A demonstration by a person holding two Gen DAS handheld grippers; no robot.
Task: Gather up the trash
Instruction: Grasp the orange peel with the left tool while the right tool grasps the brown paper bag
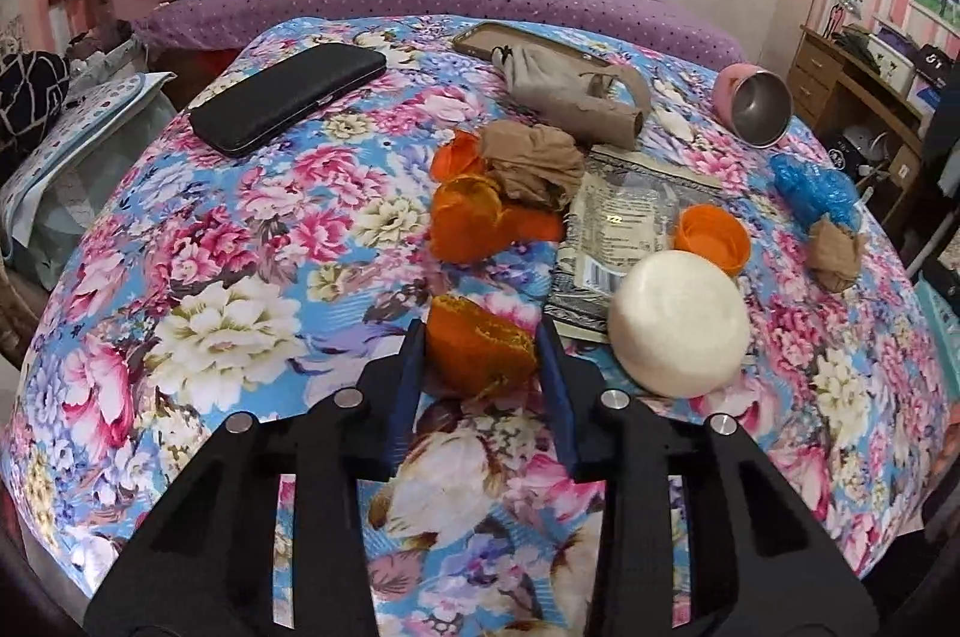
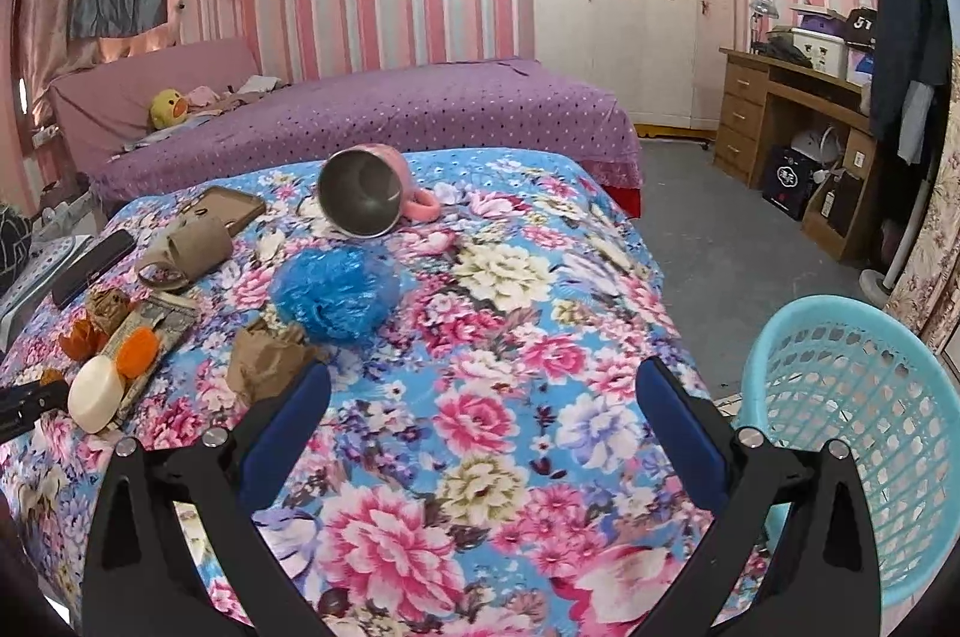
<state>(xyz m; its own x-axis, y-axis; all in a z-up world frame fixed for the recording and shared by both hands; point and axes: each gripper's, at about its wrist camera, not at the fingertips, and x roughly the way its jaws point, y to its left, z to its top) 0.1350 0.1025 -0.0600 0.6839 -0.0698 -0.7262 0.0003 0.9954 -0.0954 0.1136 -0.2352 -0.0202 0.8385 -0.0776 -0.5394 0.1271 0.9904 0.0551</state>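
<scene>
Trash: a torn piece of orange peel (image 1: 480, 346) lies on the flowery blue and pink bed cover (image 1: 210, 289), close to the front edge.
Left gripper (image 1: 480, 337): its two blue fingers sit on each side of the peel, touching it or almost. I cannot tell if they squeeze it yet.
Right gripper (image 2: 480, 397): its fingers are wide apart, with nothing between them, above the cover.
Bin: a light blue plastic basket with holes (image 2: 852, 433) stands on the floor just beside the bed. What shows of its inside looks empty.
Left to pick up: more curled orange peel (image 1: 474, 217), a crumpled see-through wrapper (image 1: 624, 223), a cardboard tube (image 1: 600, 115), a brown paper wad (image 2: 264, 361) and a scrunched blue plastic bag (image 2: 336, 292).
How far: I think the job has only just started.
Not trash, I guess: a round white soap bar (image 1: 678, 319), a black wallet (image 1: 288, 97) and a pink mug (image 2: 372, 193) on its side.
</scene>
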